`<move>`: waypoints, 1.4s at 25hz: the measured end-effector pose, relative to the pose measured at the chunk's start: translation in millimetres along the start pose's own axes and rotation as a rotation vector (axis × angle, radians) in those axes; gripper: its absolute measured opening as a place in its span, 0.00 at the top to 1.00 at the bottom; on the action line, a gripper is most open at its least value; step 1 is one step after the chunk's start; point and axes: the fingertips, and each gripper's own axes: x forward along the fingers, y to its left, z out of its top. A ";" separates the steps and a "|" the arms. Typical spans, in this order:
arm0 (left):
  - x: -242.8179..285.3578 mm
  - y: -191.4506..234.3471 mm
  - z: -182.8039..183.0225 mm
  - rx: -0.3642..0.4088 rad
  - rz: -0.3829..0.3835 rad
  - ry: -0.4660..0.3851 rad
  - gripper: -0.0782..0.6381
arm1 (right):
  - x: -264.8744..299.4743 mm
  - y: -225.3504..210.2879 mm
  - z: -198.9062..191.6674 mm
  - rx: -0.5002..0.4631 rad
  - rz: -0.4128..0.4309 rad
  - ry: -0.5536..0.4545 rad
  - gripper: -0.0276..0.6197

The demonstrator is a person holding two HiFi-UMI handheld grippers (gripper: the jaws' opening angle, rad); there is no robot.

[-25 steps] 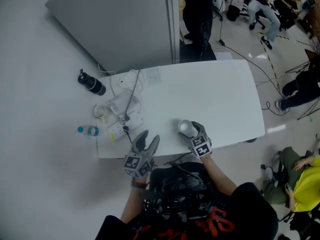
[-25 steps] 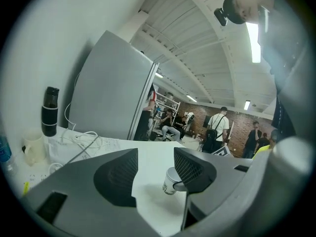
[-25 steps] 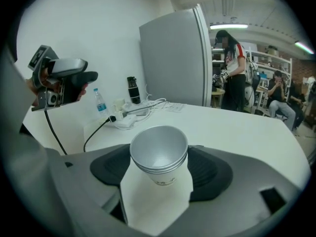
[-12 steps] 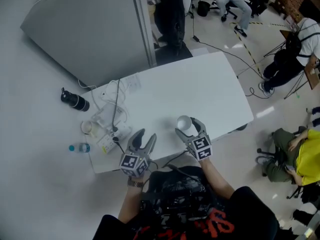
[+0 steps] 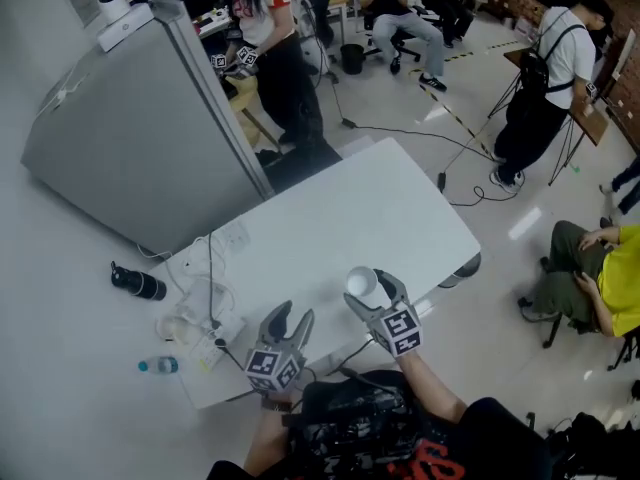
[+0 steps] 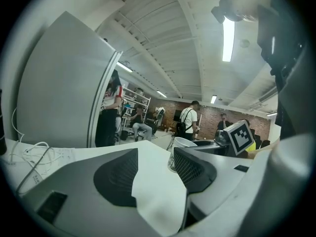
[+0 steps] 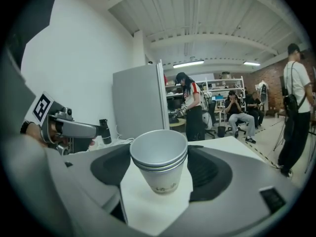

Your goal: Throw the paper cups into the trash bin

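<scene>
A stack of white paper cups (image 7: pixel 159 162) stands upright between the jaws of my right gripper (image 7: pixel 160 171), whose pads press on its sides. In the head view the cups (image 5: pixel 360 281) and right gripper (image 5: pixel 368 290) hang over the near edge of the white table (image 5: pixel 340 208). My left gripper (image 5: pixel 289 320) is a little to their left, open, with nothing between its fingers. From the left gripper view, the left gripper (image 6: pixel 155 168) points across the table, and the cups' rim (image 6: pixel 179 142) shows just past its right jaw.
A power strip with white cables (image 5: pixel 205 318) lies on the table's left end. On the floor to the left lie a black bottle (image 5: pixel 135 284) and a water bottle (image 5: pixel 160 365). A big grey cabinet (image 5: pixel 140 138) stands behind. Several people and a dark bin (image 5: pixel 352 58) are beyond.
Both grippers have risen and shifted over the table's near edge; the right one carries the cups with it. The head view has tilted up, showing more of the room.
</scene>
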 end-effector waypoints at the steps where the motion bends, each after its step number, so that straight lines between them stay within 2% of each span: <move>1: 6.8 -9.1 0.5 0.008 -0.009 0.002 0.58 | -8.4 -8.7 1.4 0.004 -0.008 -0.011 0.38; 10: 73.1 -115.5 14.0 0.065 -0.085 -0.020 0.59 | -104.2 -95.0 -3.3 0.038 -0.081 -0.079 0.39; 17: 120.7 -195.8 7.3 0.109 -0.193 -0.019 0.59 | -169.8 -150.9 -5.5 0.051 -0.153 -0.136 0.39; 25: 175.3 -289.1 -4.4 0.132 -0.311 -0.013 0.60 | -249.3 -210.5 -20.4 0.038 -0.234 -0.143 0.39; 35: 221.1 -362.4 -10.4 0.169 -0.463 0.026 0.60 | -304.1 -263.2 -22.1 0.080 -0.360 -0.183 0.39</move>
